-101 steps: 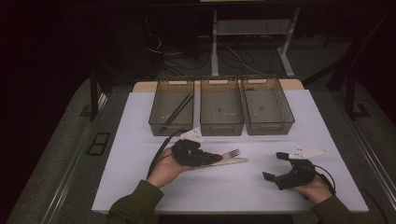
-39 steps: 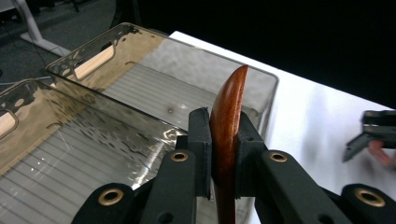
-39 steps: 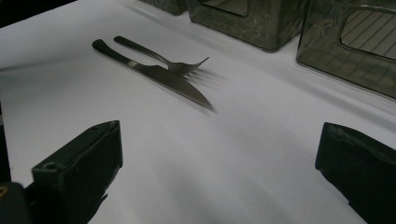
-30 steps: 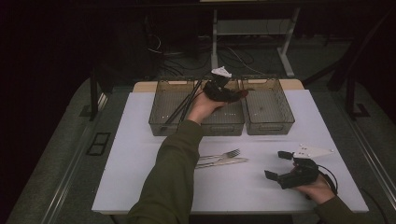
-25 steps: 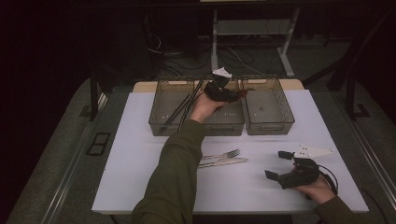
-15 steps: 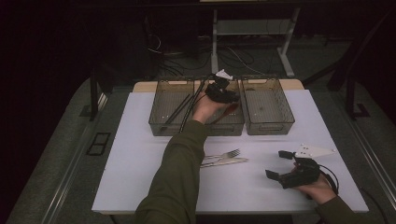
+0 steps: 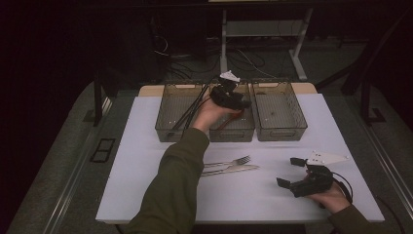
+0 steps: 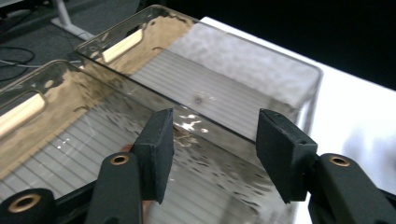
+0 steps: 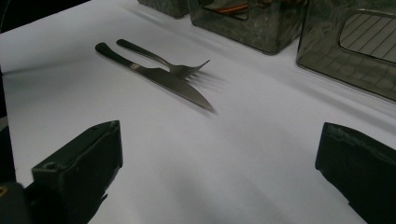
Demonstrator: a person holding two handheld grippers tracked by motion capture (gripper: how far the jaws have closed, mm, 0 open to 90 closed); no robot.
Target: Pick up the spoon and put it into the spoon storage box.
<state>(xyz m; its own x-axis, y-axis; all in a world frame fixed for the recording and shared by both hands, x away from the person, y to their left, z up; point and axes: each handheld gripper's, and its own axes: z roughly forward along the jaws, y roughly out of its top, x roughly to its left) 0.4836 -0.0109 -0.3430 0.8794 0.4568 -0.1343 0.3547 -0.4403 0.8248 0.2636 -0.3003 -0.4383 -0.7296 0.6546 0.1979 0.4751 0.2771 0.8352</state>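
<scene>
Leftmost of the three clear bins ranged along the far edge of the white table (image 7: 146,161), the left bin (image 7: 179,113) holds long dark sticks that lean on its near-left corner and rise toward its far-right rim. Next to it stands the middle bin (image 7: 233,130), which serves as the landmark: the left gripper (image 7: 237,101) hangs over its far half, held out on a long olive sleeve (image 7: 170,185). Its jaws have just been opening and now stand apart with nothing between them; through the gap, in the left gripper view, show the ribbed floor of the middle bin (image 8: 70,154) and the wall of the next bin. A reddish-brown utensil (image 7: 225,122) lies inside the middle bin, below and a little nearer than the gripper; its exact kind is hard to tell. Nearer than the middle bin, on the bare table, a fork (image 7: 229,161) and a knife (image 7: 230,170) lie side by side, just touching, tips to the right. Right of the middle bin stands the right bin (image 7: 278,117), with only a small dark speck on its floor. Well nearer and to the right of the middle bin, the right gripper (image 7: 291,171) rests low over the table, its jaws wide apart and holding nothing, aimed toward the fork (image 9: 163,60) and knife (image 9: 159,77).
</scene>
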